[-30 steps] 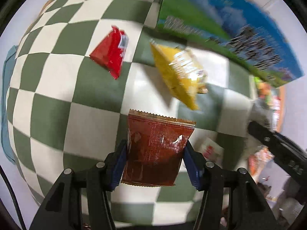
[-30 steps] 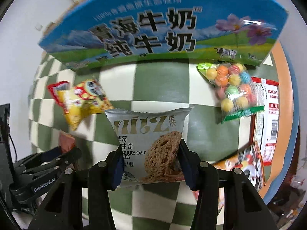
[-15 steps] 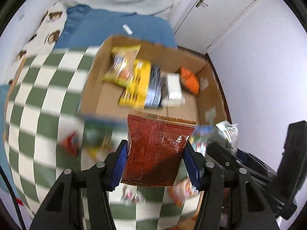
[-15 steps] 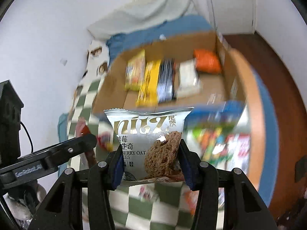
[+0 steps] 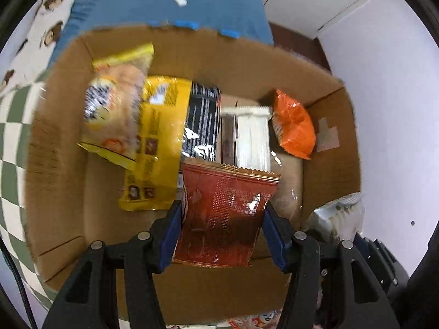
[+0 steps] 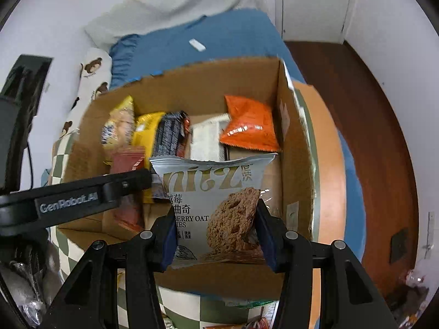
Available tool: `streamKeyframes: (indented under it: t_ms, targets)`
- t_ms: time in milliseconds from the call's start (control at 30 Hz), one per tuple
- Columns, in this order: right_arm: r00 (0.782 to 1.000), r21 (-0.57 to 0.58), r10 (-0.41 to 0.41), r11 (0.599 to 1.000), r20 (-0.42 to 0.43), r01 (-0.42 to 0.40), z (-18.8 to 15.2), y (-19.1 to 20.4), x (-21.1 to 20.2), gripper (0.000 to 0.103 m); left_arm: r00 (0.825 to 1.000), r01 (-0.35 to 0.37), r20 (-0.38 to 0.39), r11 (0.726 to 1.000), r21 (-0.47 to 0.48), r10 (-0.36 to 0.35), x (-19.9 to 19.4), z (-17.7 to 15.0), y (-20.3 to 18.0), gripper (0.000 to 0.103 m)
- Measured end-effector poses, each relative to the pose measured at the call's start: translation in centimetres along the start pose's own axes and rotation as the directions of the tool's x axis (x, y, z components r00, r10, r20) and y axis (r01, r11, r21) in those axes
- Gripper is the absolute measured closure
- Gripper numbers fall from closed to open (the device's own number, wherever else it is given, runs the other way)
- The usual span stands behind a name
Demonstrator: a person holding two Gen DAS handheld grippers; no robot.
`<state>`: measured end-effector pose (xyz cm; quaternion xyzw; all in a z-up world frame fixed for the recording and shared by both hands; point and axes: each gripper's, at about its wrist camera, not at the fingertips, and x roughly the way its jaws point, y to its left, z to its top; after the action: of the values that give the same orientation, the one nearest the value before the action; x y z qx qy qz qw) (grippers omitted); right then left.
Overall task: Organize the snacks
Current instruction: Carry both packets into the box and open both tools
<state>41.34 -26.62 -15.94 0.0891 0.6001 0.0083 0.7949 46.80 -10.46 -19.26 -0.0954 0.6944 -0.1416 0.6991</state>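
A flat red-brown foil packet (image 5: 225,213) is pinched by its lower half between the blue pads of the left gripper (image 5: 222,233), its crimped top edge pointing forward. It hangs above the open cardboard box (image 5: 55,164), over the bare floor near the box's near wall. A silver oat-cookie packet (image 6: 214,205) is clamped the same way in the right gripper (image 6: 214,235), over the near right part of the same box, close to its right wall.

Both packets look light, thin and crinkly. The foil seems slick, so gripping across the flat body, as here, looks safer than holding a sealed edge. The cookie inside is likely brittle, so a hard squeeze could crumble it.

Inside the box, other snacks lie in a row along the far wall. From left to right they are a pale yellow bag (image 5: 118,109), a yellow packet (image 5: 159,148), a black packet (image 5: 203,120), a white packet (image 5: 252,137) and an orange packet (image 5: 293,126) in the far right corner. The box's front left area is bare cardboard.

The box sits on a green-and-white checked cloth (image 5: 11,137). Beyond the far wall lies a blue bed sheet (image 6: 205,41).
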Motion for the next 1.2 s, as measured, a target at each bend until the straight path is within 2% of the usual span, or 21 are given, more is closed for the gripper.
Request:
streamKeyframes:
  t_ms: [167, 200, 233, 267, 300, 333, 433, 733, 867, 1000, 1200]
  targets:
    - [0.998, 0.020, 0.006, 1.000, -0.056, -0.005, -0.1, -0.7, 2.2, 0.048, 0.996, 0.024, -0.082, 1.000, -0.005, -0.025, 2.0, 0.2, -0.2, 0.048]
    - [0.997, 0.022, 0.009, 1.000, -0.072, -0.008, -0.1, -0.7, 2.5, 0.041, 0.996, 0.020, -0.084, 1.000, -0.002, -0.020, 2.2, 0.0, -0.2, 0.048]
    - [0.996, 0.022, 0.012, 1.000, -0.085, -0.010, -0.2, -0.7, 2.8, 0.030, 0.997, 0.005, -0.083, 1.000, 0.005, -0.004, 2.3, 0.0, -0.3, 0.043]
    - [0.996, 0.021, 0.005, 1.000, -0.086, -0.004, -0.2, -0.6, 2.8, 0.023, 0.996, -0.005, -0.084, 1.000, 0.014, 0.006, 2.4, 0.0, -0.4, 0.037]
    - [0.995, 0.015, -0.006, 1.000, -0.096, 0.007, -0.1, -0.4, 3.0, 0.013, 0.996, -0.013, -0.088, 1.000, 0.019, 0.015, 2.5, -0.1, -0.4, 0.022]
    - [0.994, 0.016, -0.003, 1.000, -0.110, 0.005, 0.0, -0.3, 3.2, 0.011, 0.996, -0.027, -0.084, 0.999, 0.022, 0.029, 2.5, 0.0, -0.4, 0.018]
    - [0.992, 0.009, -0.015, 1.000, -0.122, 0.016, 0.2, -0.2, 3.2, 0.010, 0.996, -0.025, -0.080, 0.999, 0.026, 0.027, 2.1, 0.0, -0.1, 0.011]
    - [0.991, 0.006, -0.043, 0.999, -0.126, 0.044, 0.3, 0.1, 3.4, 0.008, 0.998, -0.059, -0.026, 0.998, 0.023, 0.060, -0.4, 0.4, 1.6, 0.011]
    - [0.992, 0.004, -0.051, 0.999, -0.111, 0.052, 0.1, 0.1, 2.8, 0.008, 0.995, -0.096, 0.025, 0.995, 0.033, 0.095, -2.2, -0.2, 2.4, 0.011]
    - [0.995, -0.003, -0.068, 0.998, -0.079, 0.068, -0.2, 0.2, 1.7, 0.008, 0.987, -0.134, 0.097, 0.990, 0.036, 0.130, -4.5, -1.3, 3.5, 0.011]
    - [0.996, -0.014, -0.086, 0.996, -0.018, 0.085, -0.8, 0.3, -0.4, 0.008, 0.962, -0.189, 0.208, 0.981, 0.045, 0.176, -6.7, -3.5, 3.8, 0.011]
